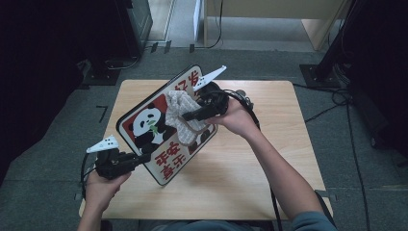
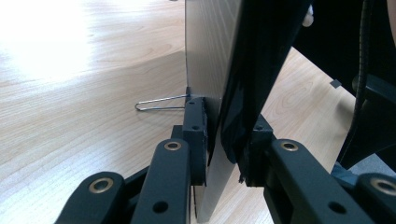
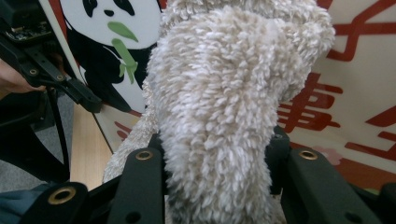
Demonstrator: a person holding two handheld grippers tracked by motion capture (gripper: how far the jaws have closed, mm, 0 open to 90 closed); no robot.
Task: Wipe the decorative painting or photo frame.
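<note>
Black jaws of the right claw (image 3: 212,154) pinch a wad of fluffy beige cloth (image 3: 224,93) right in front of its camera, the pile bulging out between them. In the high view that cloth (image 1: 182,113) rests against the painted face of a panda sign board (image 1: 163,127), which stands tilted up off the tabletop (image 1: 250,163) at the centre of the frame. The left claw (image 1: 144,158), at the lower left, is clamped on the board's lower edge; its own camera shows the board (image 2: 210,60) edge-on with both jaws pressed to its faces.

This looks like wiping the sign's face while the other hand props it. Next, I'd judge, the cloth needs sweeping across the panda and red characters with steady pressure, while the left grip holds the board firm so it doesn't twist or slip.

A wire loop (image 2: 159,103) lies on the wood just behind the board. The right claw's cable (image 1: 250,108) trails near the board's far side and could snag.
</note>
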